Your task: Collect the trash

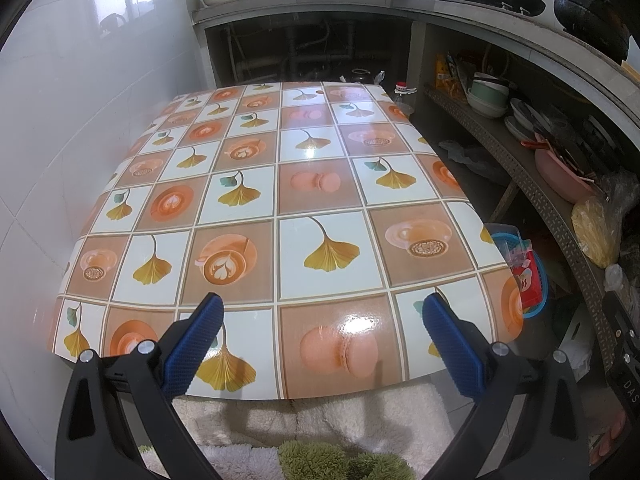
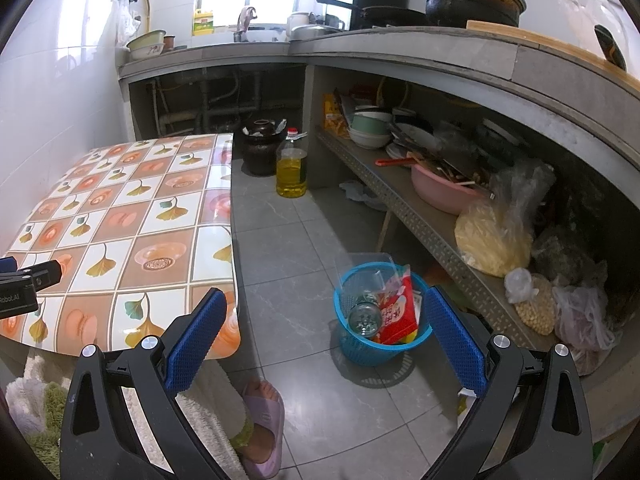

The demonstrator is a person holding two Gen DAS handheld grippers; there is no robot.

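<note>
A blue plastic basket stands on the grey floor right of the table. Inside it lie a red snack packet, a clear jar or cup and clear plastic wrap. My right gripper hangs open above the floor, with the basket showing between its blue pads and nothing held. My left gripper is open over the near edge of the patterned table, holding nothing. The basket shows at the right edge in the left wrist view. The left gripper's black body appears at the far left of the right wrist view.
A bottle of yellow oil and a dark clay jar stand on the floor beyond the table. A metal shelf on the right holds bowls, a pink basin and bags. A person's foot in a slipper is below the table.
</note>
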